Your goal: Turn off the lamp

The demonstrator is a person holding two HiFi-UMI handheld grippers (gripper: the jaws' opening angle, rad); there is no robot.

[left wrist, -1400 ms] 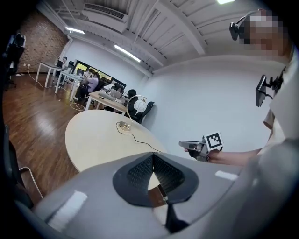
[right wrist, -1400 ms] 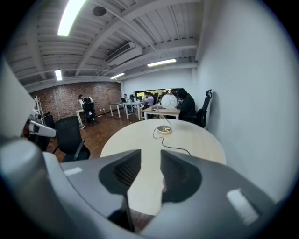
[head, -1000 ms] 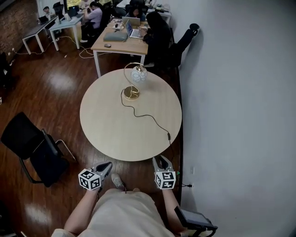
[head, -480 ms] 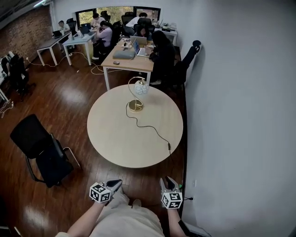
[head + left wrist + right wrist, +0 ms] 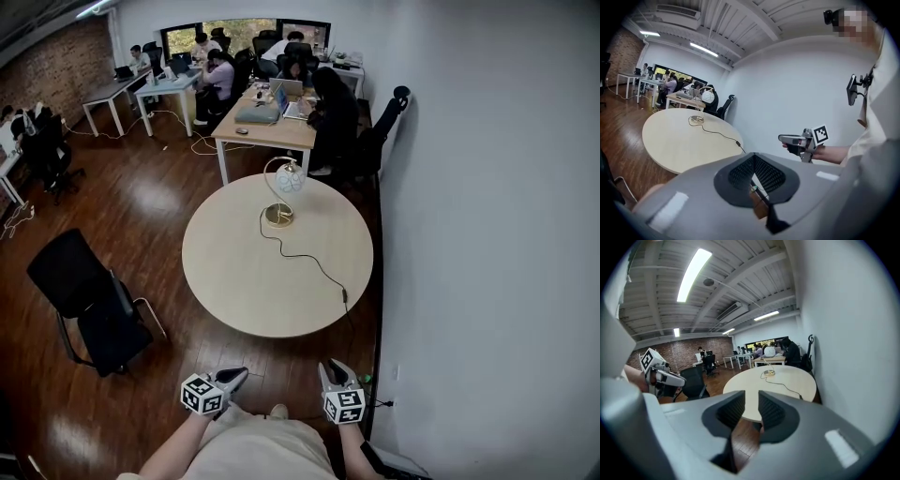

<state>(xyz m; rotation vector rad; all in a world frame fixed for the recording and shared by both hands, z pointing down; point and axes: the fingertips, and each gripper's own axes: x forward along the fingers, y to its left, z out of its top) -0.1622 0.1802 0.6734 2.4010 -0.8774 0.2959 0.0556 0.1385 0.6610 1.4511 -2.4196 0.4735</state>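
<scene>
Two tongs facing a far-off lamp point(image 5: 288, 178)
It is standing upper centre, across the table point(image 5: 234, 272); right tongs point(image 5: 330, 369), closing on nothing, are hanging nearer its cord point(image 5: 314, 262) than left tongs point(image 5: 234, 377), pinched together empty.

The right tongs point(image 5: 751, 404) are closing, jaws apart with nothing between them. Ahead, the round tabletop point(image 5: 799, 380) carries the lamp point(image 5: 768, 352) and its trailing cord point(image 5: 786, 388); the left tongs point(image 5: 677, 379) show at left.
</scene>
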